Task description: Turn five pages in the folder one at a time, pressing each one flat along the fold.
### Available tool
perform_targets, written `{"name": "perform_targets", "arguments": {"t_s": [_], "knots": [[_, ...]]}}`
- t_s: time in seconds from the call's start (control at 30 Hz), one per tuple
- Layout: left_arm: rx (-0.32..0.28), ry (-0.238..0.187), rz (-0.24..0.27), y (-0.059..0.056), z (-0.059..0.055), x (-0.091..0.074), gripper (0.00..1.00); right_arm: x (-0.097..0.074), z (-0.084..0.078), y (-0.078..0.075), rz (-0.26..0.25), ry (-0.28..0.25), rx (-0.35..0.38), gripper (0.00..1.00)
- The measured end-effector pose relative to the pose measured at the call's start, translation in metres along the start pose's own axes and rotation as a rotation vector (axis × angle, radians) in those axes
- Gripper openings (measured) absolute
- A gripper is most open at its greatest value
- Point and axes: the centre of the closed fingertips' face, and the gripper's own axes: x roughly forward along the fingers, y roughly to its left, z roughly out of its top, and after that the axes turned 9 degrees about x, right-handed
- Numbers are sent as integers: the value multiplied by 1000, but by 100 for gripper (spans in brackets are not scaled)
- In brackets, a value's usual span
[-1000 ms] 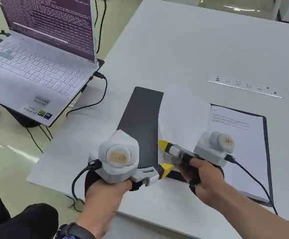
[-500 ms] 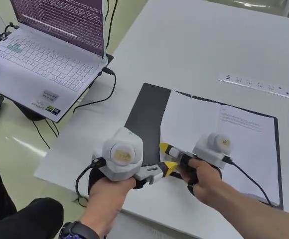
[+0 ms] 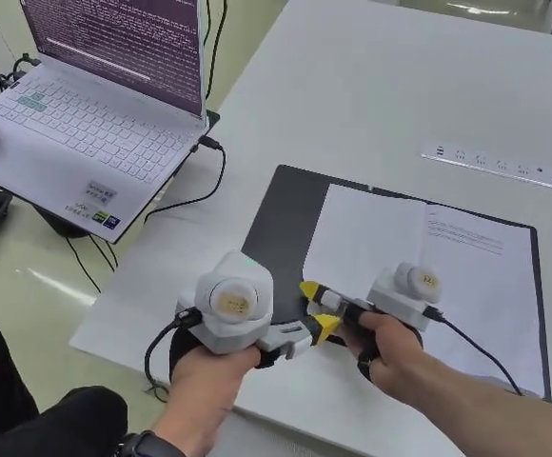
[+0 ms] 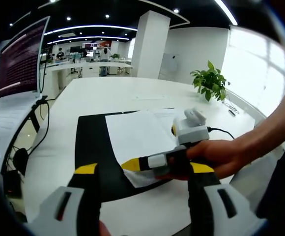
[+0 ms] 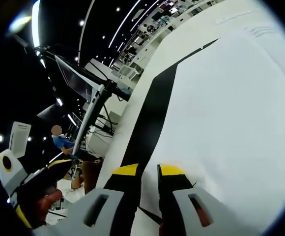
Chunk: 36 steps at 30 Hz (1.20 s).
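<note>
Right jaws first: the right gripper (image 5: pixel 149 170) is squeezed nearly together, just a sliver of gap, with the near corner of the page (image 3: pixel 371 243) caught between its yellow tips. The left gripper (image 4: pixel 143 169) is spread wide with nothing in it. It hangs just beside the right one, over the near edge of the table (image 3: pixel 352 86). In the left gripper view the right gripper sits across the space between the open jaws.

The page is lying low, pretty much flat, over the black left cover of the folder (image 3: pixel 276 224). The folder is open on the table, close to the near edge. A printed sheet (image 3: pixel 485 276) lies flat on its right side. Beyond the folder there's a socket strip (image 3: pixel 490 164) in the tabletop. A laptop (image 3: pixel 86 124) sits open off to the left of the table.
</note>
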Motion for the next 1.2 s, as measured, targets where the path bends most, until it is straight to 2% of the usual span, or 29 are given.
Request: {"name": "perform_targets", "arguments": {"t_s": [0.27, 0.37, 0.47, 0.6, 0.83, 0.97, 1.07, 1.2], "knots": [[12, 6, -31, -6, 0, 0, 69, -10, -8, 12, 54, 27, -18, 28], [25, 9, -48, -9, 0, 0, 68, -20, -12, 19, 68, 31, -62, 35], [28, 13, -57, -10, -1, 0, 65, -30, -14, 20, 78, 45, -80, 34], [30, 23, -67, -10, -3, 1, 64, -46, -12, 19, 83, 34, -97, 34], [91, 39, -94, -9, -6, 0, 57, -76, -5, 6, 63, 3, -137, 37], [89, 45, -109, -7, -8, 3, 51, -93, -2, 0, 41, -22, -150, 39], [76, 44, -147, -11, -7, 4, 39, -105, 4, -4, 26, -55, -160, 41], [82, 53, -146, -6, -9, 11, 37, -119, 8, -9, -4, -48, -193, 43]]}}
